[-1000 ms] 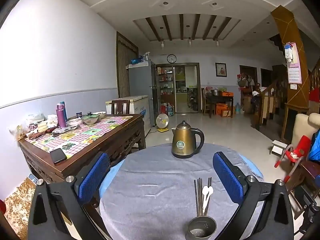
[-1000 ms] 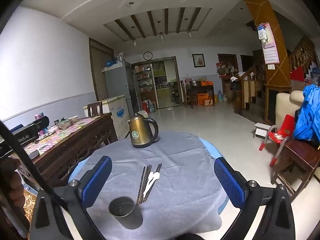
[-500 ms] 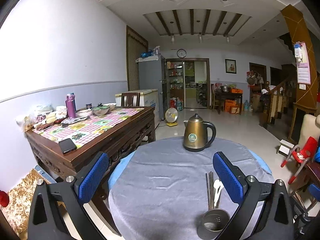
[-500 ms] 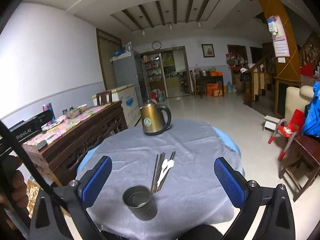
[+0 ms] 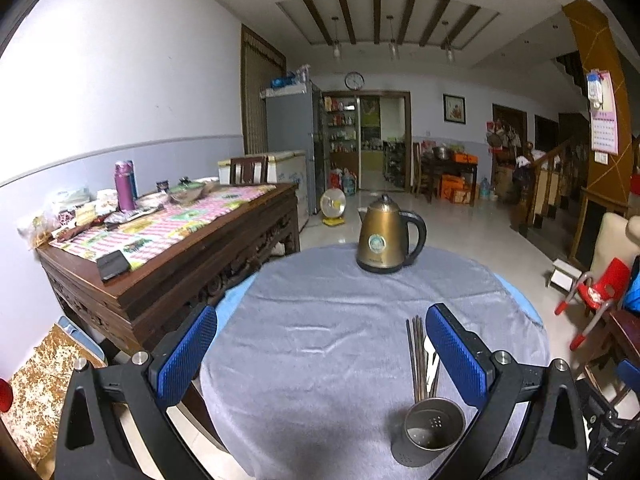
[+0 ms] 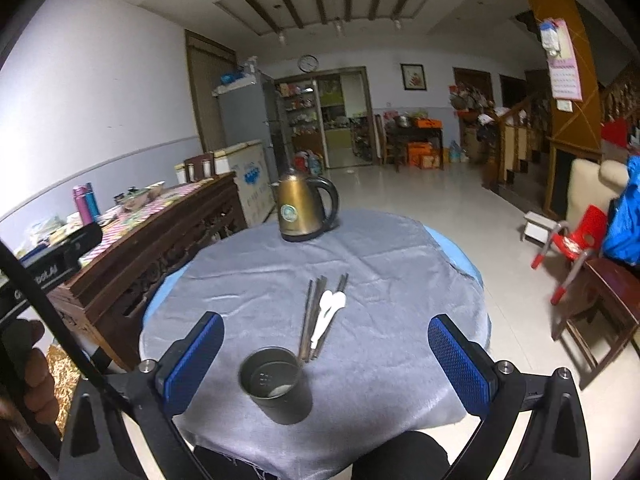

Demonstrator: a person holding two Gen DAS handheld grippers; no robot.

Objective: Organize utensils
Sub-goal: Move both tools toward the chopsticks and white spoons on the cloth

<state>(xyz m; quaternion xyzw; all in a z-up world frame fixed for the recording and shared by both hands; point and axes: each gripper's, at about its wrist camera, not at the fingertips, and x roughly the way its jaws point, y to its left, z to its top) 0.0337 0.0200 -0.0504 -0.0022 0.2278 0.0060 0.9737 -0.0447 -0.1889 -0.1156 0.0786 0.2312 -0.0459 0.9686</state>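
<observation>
A bundle of dark, thin chopsticks (image 6: 314,318) lies flat on the grey cloth just below the centre of the right wrist view, with two white plastic spoons (image 6: 329,312) resting on top of them, bowls pointing away toward the far side of the table. Their near ends almost touch the rim of a dark, round metal utensil holder (image 6: 271,378) with a perforated bottom, which stands upright and empty in the lower middle of that view. Laid side by side next to the cup, they look set out for loading, so I judge the sorting has not started.

The right gripper (image 6: 326,354), low in its frame, has its blue-padded fingers spread wide with nothing between them, framing both holder and utensils, probably lining up for a first pick. The left gripper (image 5: 320,354) is equally wide apart and empty; in its view the holder sits at the lower right, so it hangs off to that side, perhaps ready to steady the cup.

Beyond, a bronze-coloured electric kettle (image 6: 302,210) stands at the far edge of the round table with grey cloth (image 6: 400,280), well clear of the work. At the left edge of the right view a hand (image 6: 28,368) grips the other tool's handle, and a dark carved wooden sideboard (image 5: 172,276) fills the left.
</observation>
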